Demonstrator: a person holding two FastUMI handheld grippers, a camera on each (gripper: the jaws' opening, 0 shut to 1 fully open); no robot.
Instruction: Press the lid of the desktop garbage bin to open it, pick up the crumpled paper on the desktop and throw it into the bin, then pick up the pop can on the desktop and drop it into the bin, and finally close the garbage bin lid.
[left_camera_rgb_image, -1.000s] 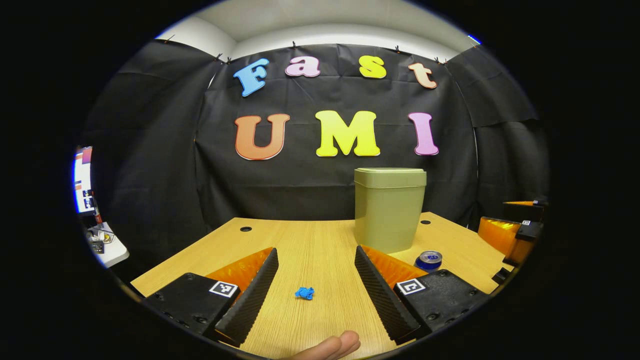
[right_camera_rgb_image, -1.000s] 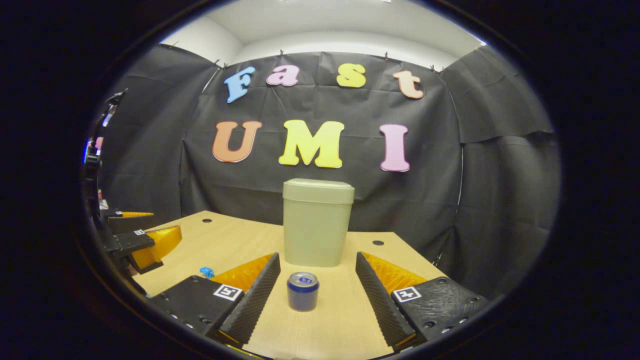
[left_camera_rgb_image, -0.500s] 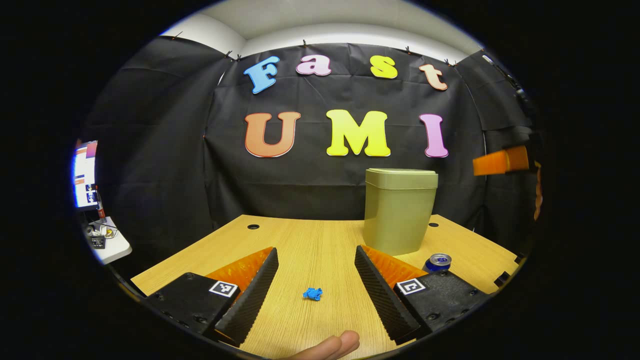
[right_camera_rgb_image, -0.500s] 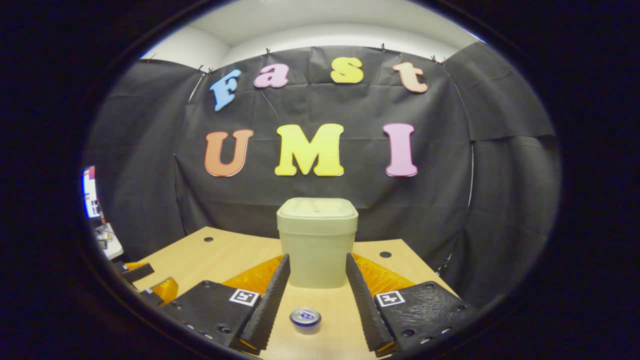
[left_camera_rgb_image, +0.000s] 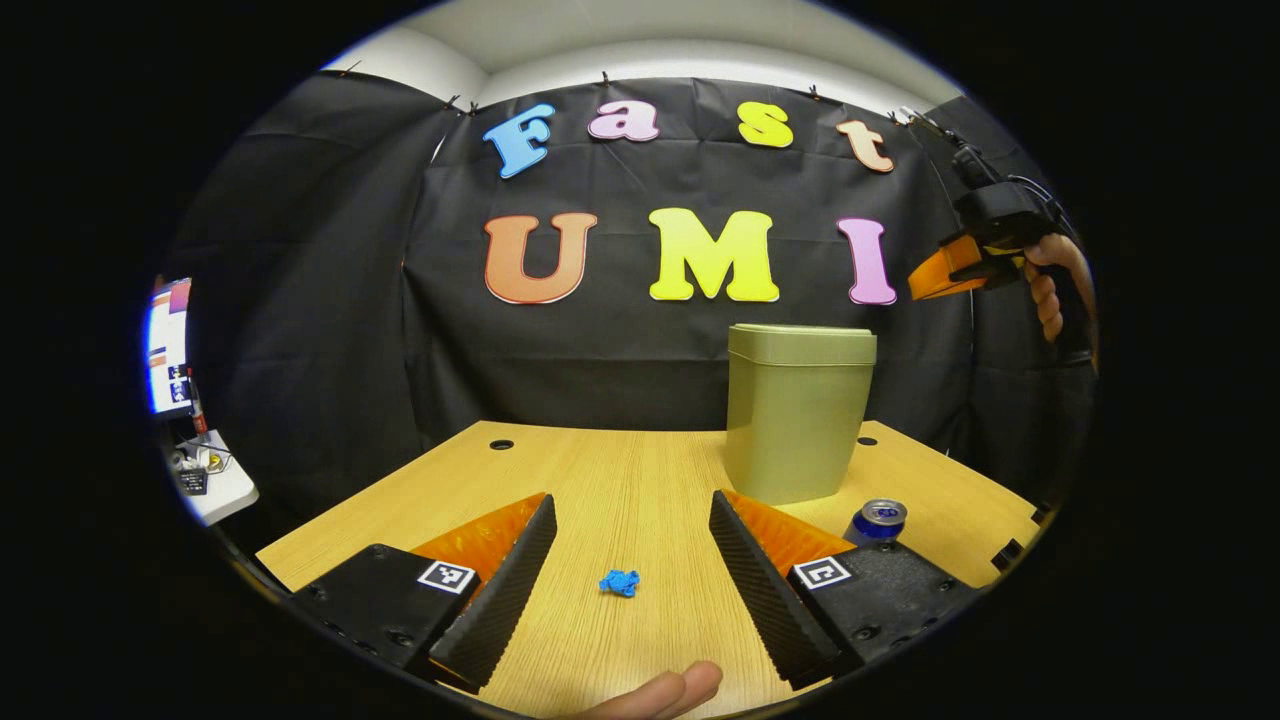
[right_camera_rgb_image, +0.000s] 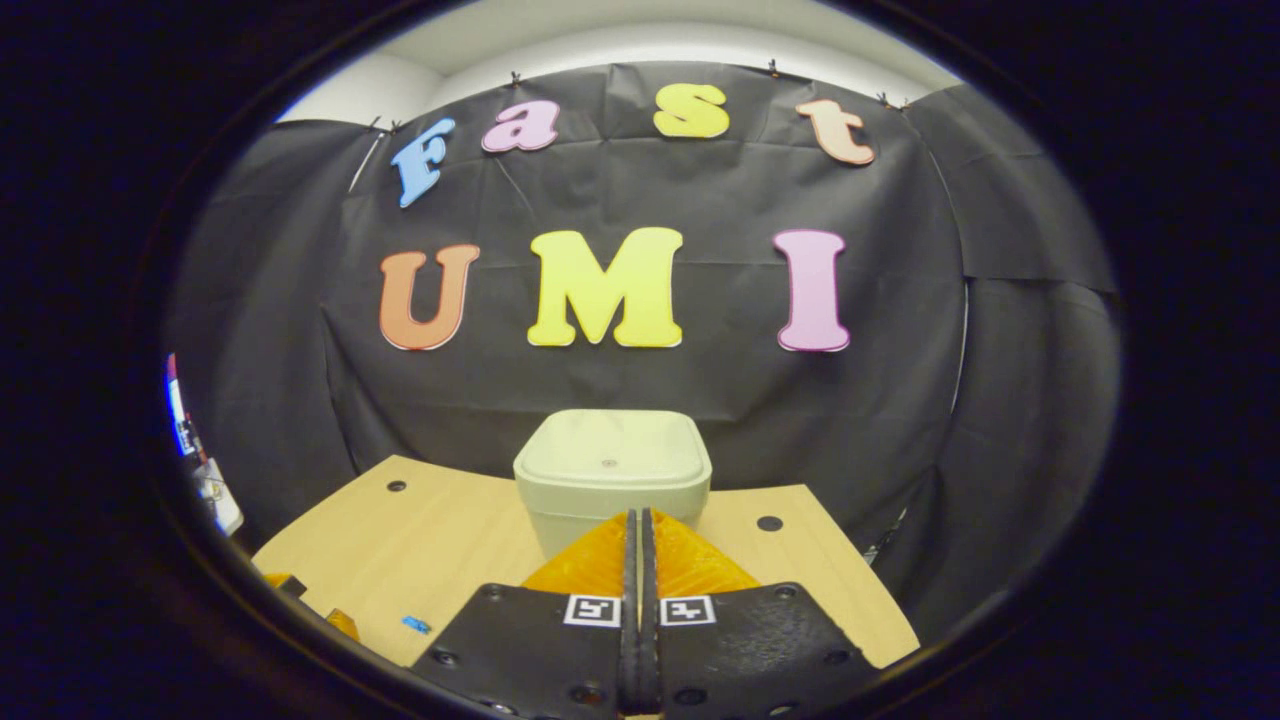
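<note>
1. Two ridged fingers of the left gripper are standing wide apart and holding nothing, low over the pale wood-grain desktop; a small blue crumpled paper is lying on the wood between them, touching neither.
2. A fingertip of the person's hand is poking in at the near edge of the left gripper view.
3. Just past the left gripper's right finger, the blue pop can with a silver top is standing upright, near the foot of the bin.
4. Farther back, the olive-green plastic desktop bin is sitting with its flat lid down.
5. The right gripper, raised above the bin, is pointing at that lid with its fingers pressed together on nothing.
6. Judging by this, nothing is done yet: lid press, paper, can and closing are all remaining.
7. The can's lower part is hiding behind the left gripper.
</note>
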